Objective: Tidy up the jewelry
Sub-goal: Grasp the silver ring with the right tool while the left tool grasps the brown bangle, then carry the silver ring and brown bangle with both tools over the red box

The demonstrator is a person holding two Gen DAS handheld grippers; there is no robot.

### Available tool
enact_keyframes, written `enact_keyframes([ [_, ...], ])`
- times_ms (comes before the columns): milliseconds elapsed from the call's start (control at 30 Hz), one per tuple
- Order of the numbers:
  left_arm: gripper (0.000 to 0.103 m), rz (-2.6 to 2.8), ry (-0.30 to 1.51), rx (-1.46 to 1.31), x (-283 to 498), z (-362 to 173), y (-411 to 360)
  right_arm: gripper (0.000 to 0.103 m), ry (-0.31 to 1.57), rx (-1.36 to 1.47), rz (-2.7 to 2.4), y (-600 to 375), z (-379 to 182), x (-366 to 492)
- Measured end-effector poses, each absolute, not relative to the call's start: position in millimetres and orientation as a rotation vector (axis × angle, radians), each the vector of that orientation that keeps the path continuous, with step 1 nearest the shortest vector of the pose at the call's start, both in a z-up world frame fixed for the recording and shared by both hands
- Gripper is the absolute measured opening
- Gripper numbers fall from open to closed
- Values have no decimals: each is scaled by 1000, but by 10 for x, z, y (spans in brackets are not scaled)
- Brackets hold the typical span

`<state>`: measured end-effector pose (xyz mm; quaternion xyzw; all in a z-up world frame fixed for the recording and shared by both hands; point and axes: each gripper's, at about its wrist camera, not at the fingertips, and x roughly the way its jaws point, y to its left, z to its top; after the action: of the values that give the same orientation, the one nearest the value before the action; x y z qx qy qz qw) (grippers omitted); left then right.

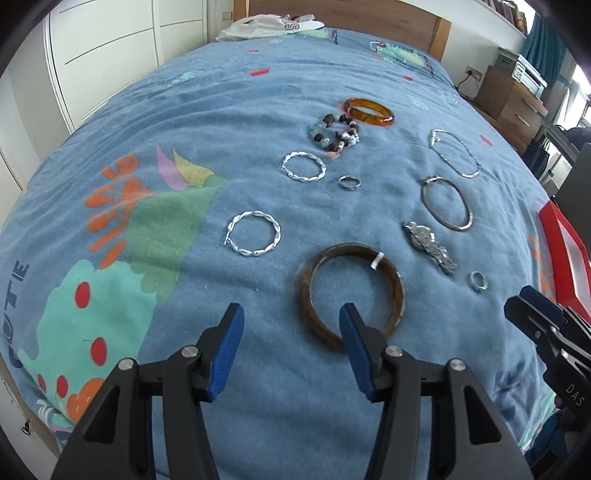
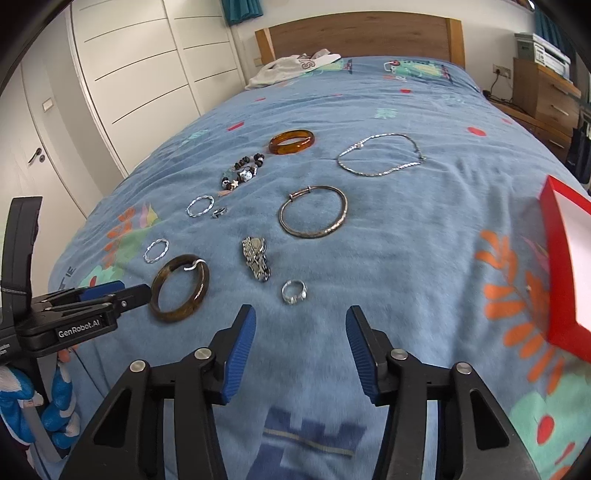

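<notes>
Jewelry lies spread on a blue bedspread. A dark brown bangle (image 1: pixel 397 295) (image 2: pixel 162 280) lies just ahead of my open, empty left gripper (image 1: pixel 291 317), whose right finger overlaps its near rim. A silver ring (image 2: pixel 294 291) (image 1: pixel 478 280) lies just ahead of my open, empty right gripper (image 2: pixel 301 319). Beyond are a silver watch (image 2: pixel 255 257), a plain silver bangle (image 2: pixel 345 210), a chain necklace (image 2: pixel 382 171), an amber bangle (image 2: pixel 291 141), a bead bracelet (image 2: pixel 243 171), two twisted silver bracelets (image 1: pixel 254 233) (image 1: pixel 304 167) and a small ring (image 1: pixel 349 182). A red-rimmed box (image 2: pixel 557 258) sits at the right.
A wooden headboard (image 2: pixel 362 33) and white clothing (image 2: pixel 295 66) are at the far end of the bed. White wardrobe doors (image 2: pixel 129 74) stand to the left. A wooden dresser (image 2: pixel 546 96) stands to the right.
</notes>
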<state>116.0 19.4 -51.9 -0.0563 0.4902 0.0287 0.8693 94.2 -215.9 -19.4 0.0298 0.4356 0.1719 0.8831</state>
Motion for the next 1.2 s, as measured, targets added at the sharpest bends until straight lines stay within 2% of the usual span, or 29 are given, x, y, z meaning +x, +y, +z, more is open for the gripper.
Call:
enact_keyframes([
  [133,50,69,1044,-140,1260,-641,220,40,931,60,389,-2089,-310,1133],
  [267,40,81,1055,-162,1322,-727,258,34,955,54,422,-2017,-434,1275],
  [333,34,86,1056,-162,1331,-755,259,30,963,47,434,-1993,-479,1313],
  [467,10,98,1050,-141,1342,-768,245,22,971,38,436,-1977,-544,1348],
  [500,8,97,1048,-134,1341,-765,235,19,971,38,435,-1988,-547,1350],
  [767,8,100,1021,-115,1281,-637,196,18,958,31,471,-1998,-457,1233],
  [1200,8,55,955,-111,980,-134,7,18,879,60,436,-2376,36,747],
])
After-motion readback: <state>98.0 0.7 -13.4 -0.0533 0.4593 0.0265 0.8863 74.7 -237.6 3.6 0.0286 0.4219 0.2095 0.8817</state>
